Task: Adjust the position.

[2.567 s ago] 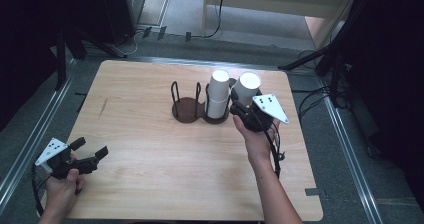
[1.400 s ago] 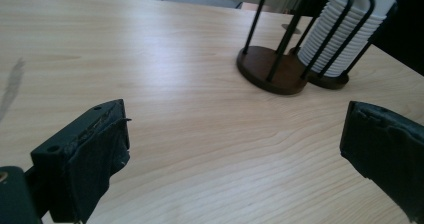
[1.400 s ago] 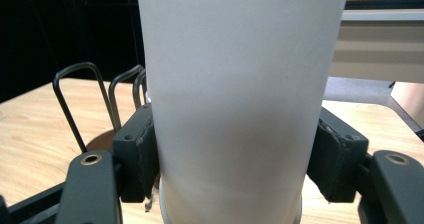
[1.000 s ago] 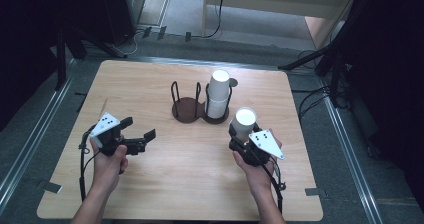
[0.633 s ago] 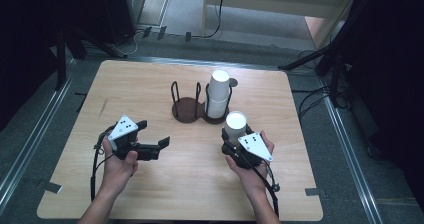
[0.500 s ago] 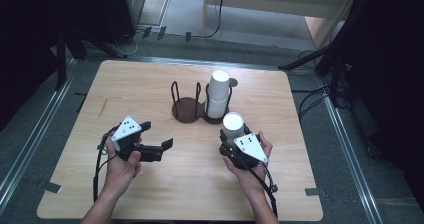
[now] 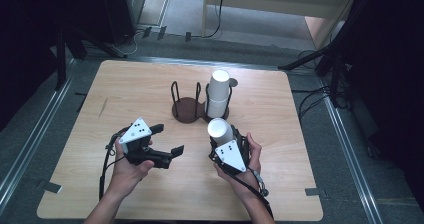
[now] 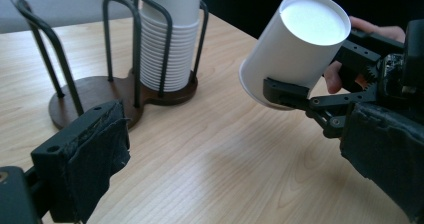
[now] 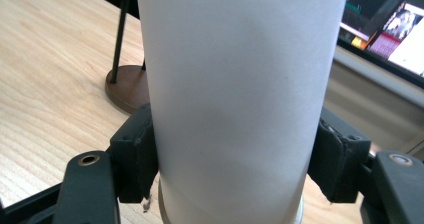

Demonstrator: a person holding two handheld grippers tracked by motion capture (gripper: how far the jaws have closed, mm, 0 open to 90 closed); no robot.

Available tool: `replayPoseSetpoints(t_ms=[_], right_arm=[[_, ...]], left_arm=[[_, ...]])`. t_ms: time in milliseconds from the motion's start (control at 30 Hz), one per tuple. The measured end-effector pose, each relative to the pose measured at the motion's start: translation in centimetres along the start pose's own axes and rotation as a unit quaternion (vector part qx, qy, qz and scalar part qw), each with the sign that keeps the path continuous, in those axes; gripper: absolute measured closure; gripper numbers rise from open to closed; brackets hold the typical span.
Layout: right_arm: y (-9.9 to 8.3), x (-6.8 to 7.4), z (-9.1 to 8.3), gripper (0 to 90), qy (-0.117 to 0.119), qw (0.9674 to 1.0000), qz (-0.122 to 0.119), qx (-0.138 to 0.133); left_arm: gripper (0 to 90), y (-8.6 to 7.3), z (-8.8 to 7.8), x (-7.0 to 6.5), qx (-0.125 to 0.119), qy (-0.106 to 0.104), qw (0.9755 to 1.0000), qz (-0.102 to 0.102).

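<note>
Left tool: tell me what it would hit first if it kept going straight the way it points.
Probably the white paper cup clamped in the right tool. The left tool, open and empty, aims across the table towards it; depth is unclear, so it might pass just in front.

White paper cup [image 9: 240,94] clamped between black tongs [image 9: 240,169], wooden table [image 9: 50,84], holder base [image 9: 127,89]

- White paper cup [image 7: 220,130], clamped upside down in right gripper [image 7: 223,136], carried away from cup stack [image 7: 218,91] toward table's near centre.
- Left gripper [image 7: 167,144], jaws apart, brought in from left edge toward cup.
</note>
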State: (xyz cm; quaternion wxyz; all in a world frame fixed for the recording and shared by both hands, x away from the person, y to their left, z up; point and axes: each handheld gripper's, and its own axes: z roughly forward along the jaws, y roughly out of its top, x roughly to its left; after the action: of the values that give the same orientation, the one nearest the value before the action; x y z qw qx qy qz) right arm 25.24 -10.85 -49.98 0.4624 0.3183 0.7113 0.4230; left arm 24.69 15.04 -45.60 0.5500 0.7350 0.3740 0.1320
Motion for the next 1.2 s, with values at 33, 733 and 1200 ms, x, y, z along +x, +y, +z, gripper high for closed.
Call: replayPoseSetpoints(t_ms=[33, 733, 1200], right_arm=[[0.0, 0.2, 0.0, 30.8, -0.002, 0.9999, -0.010, -0.002], [-0.5, 4.0, -0.5, 30.8, 0.004, 0.9833, -0.177, -0.041], [-0.5, 5.5, -0.9, 30.8, 0.020, 0.9725, -0.224, -0.060]], left_arm=[[0.0, 0.0, 0.1, -0.1, 0.003, -0.003, 1.0000, 0.002], [7.3, -0.3, 1.9, -2.2, 0.055, -0.029, 0.9971, 0.044], [14.1, -0.3, 2.2, -2.5, 0.055, -0.032, 0.9970, 0.043]])
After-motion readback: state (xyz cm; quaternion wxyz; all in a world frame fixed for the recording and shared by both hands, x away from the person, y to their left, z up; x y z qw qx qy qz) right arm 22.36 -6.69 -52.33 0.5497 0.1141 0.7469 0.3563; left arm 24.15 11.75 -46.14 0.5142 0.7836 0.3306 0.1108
